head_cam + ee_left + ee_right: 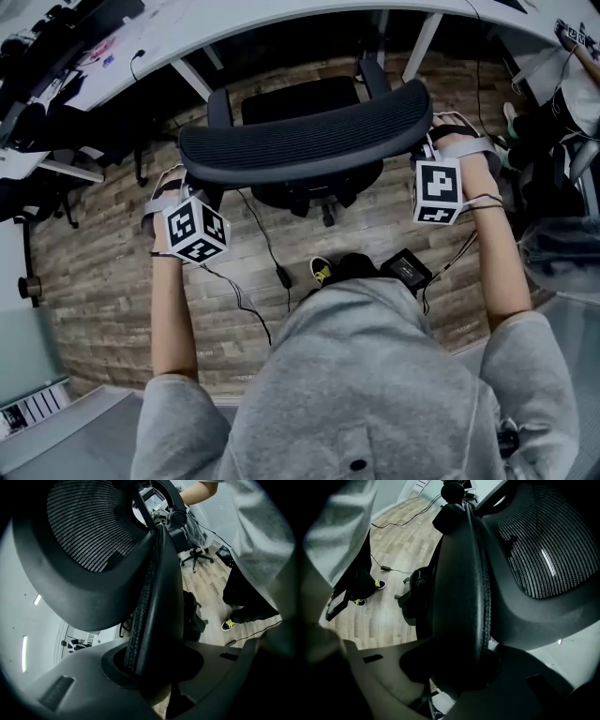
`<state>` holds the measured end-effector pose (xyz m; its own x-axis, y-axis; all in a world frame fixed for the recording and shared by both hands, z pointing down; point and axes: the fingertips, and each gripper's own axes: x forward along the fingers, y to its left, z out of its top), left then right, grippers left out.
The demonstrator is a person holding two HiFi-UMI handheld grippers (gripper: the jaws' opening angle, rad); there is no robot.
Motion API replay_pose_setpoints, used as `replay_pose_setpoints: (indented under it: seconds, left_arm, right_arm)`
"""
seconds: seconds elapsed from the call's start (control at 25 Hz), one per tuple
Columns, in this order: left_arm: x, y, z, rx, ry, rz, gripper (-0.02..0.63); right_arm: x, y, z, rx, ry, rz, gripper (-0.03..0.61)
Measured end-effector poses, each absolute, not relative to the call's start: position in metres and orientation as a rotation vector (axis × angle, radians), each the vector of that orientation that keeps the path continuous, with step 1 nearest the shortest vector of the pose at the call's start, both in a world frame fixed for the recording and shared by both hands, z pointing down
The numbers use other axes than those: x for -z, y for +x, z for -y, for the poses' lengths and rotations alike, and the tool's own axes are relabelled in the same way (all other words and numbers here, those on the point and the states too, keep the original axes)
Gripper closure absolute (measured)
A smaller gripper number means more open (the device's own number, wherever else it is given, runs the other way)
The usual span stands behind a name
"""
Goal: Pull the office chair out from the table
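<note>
Here, the brown wood-plank floor (112,281) fills the middle of the head view, and the white curved bench (281,23) arcs along the top edge. The black office chair with a mesh backrest (309,141) stands at upper centre, its seat close to the bench's edge and its backrest towards the person. The left tool (152,667) is clamped on the backrest's padded rim at its left end, and the right tool (459,667) likewise at the right end. The chair looks fairly heavy, yet should roll freely on its castors. Its rim seems stiff and is the sound place to hold, whereas the mesh would give. Thin black cables (253,234) on the floor could snag the wheels. No brand or writing is legible; the tool cubes carry only black-and-white square markers (197,232).
</note>
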<state>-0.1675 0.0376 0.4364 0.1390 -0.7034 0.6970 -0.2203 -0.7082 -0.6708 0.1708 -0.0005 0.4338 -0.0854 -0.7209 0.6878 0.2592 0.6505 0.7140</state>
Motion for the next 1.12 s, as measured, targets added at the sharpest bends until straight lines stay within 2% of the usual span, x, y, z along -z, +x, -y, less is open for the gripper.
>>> replay_pose_setpoints:
  seconds: [0.96,1.04,1.12]
  left_arm:
    - [-0.443,-0.146,-0.134,1.603,-2.01,-0.921,0.482]
    - [-0.443,-0.143,-0.141,1.582,-2.01,-0.956,0.471]
    - [-0.442,-0.139,-0.149,1.527,-2.021,-1.018,0.419]
  right_arm:
    - [-0.436,0.188,-0.085,0.917,0.406,1.489,0.462]
    - [-0.434,0.187,-0.091,0.926,0.459,1.551,0.453]
    - [-0.429,0.184,-0.099,0.918,0.548,1.666,0.412]
